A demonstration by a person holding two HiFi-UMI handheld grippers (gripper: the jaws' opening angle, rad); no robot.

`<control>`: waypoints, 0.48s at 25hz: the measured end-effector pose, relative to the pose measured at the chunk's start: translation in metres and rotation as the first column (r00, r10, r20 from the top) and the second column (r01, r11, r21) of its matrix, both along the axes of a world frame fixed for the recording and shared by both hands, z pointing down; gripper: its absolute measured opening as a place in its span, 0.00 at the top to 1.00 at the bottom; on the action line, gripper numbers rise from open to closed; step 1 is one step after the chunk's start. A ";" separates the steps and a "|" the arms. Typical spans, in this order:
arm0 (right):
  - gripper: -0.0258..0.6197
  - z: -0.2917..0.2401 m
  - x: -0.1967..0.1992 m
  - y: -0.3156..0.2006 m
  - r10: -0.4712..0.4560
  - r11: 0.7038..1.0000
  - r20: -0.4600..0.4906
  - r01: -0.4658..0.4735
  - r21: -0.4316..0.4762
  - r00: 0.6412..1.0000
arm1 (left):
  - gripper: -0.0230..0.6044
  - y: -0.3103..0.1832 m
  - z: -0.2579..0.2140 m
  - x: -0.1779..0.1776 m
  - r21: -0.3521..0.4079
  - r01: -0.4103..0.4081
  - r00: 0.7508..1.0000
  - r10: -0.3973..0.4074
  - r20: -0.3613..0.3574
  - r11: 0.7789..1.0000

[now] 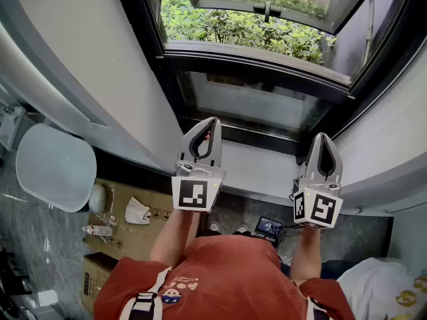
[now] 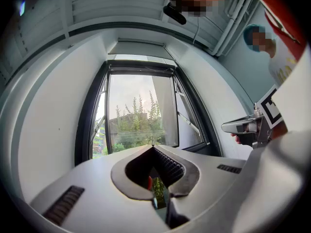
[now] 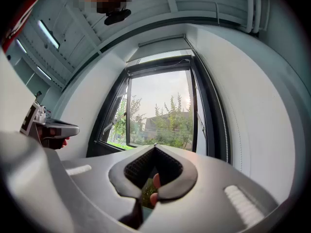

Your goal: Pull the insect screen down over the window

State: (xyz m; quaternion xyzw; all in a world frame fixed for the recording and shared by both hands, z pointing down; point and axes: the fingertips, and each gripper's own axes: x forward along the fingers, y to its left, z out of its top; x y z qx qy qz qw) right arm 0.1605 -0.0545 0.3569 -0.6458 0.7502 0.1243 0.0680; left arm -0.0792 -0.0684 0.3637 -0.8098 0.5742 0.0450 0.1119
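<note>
The dark-framed window [image 1: 253,55] stands in front of me with its sash [image 1: 267,9] swung outward, and green bushes show through it. No mesh shows across the opening [image 2: 138,115] in either gripper view; the top rail [image 2: 141,64] is dark. My left gripper [image 1: 207,122] points up at the lower pane, jaws shut and empty. My right gripper [image 1: 323,137] is held level beside it near the right jamb, also shut with nothing in it. The left gripper [image 2: 153,147] and the right gripper [image 3: 155,145] each show closed tips against the window [image 3: 160,110].
White reveal walls [image 1: 100,65] flank the window, with a pale sill [image 1: 260,169] below it. On the floor lie cardboard boxes [image 1: 133,225], a round white lid [image 1: 57,167], a small black device [image 1: 270,227] and a white bundle [image 1: 380,289].
</note>
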 end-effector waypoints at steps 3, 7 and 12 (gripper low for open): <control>0.95 0.000 0.002 0.003 0.004 1.000 0.001 -0.004 -0.001 1.000 | 0.96 0.003 0.001 0.002 -0.005 -0.003 1.000 0.003 0.003 1.000; 0.95 0.002 0.002 0.007 0.006 1.000 0.000 -0.006 -0.003 1.000 | 0.95 0.008 0.001 0.003 -0.009 -0.002 1.000 0.002 0.000 1.000; 0.95 0.003 0.004 0.011 0.008 1.000 -0.001 -0.008 -0.004 1.000 | 0.95 0.011 0.002 0.005 -0.010 -0.003 1.000 0.003 -0.001 1.000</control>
